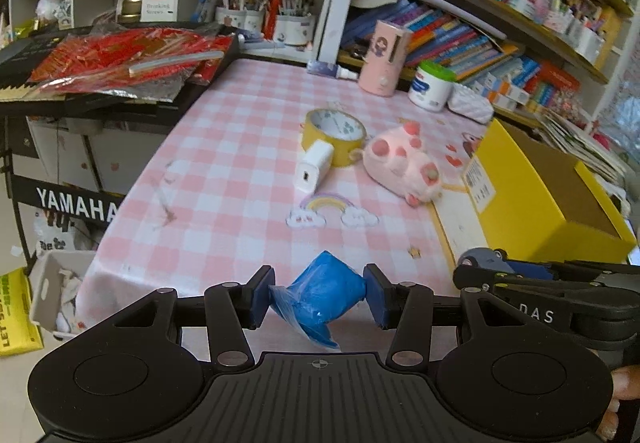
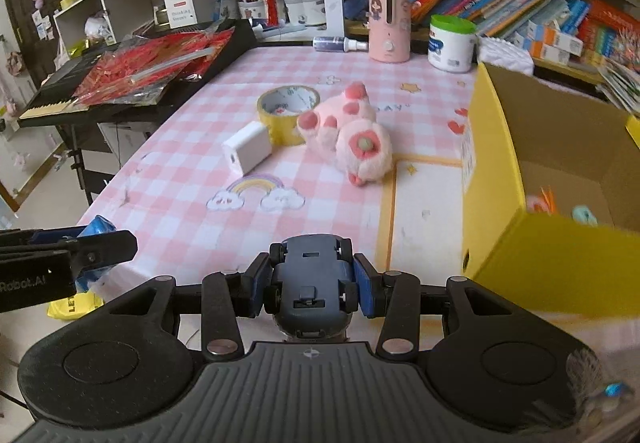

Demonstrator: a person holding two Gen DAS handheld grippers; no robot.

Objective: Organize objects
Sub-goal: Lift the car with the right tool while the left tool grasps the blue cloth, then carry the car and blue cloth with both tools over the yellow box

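Observation:
My left gripper (image 1: pixel 318 297) is shut on a blue plastic-wrapped lump (image 1: pixel 326 293) above the near edge of the pink checked table (image 1: pixel 224 171). My right gripper (image 2: pixel 310 283) is shut on a dark blue toy car (image 2: pixel 310 275), held underside up, left of the open yellow box (image 2: pixel 496 147). A pink plush toy (image 2: pixel 348 135), a yellow tape roll (image 2: pixel 286 109) and a white charger (image 2: pixel 248 151) lie in the middle of the table. The right gripper shows at the right of the left wrist view (image 1: pixel 520 275).
A pink humidifier (image 2: pixel 390 21), a white jar with a green lid (image 2: pixel 452 43) and a small spray bottle (image 2: pixel 340 43) stand at the back. A keyboard (image 2: pixel 132 79) with red packets stands left. Bookshelves rise behind. Small items lie inside the yellow box.

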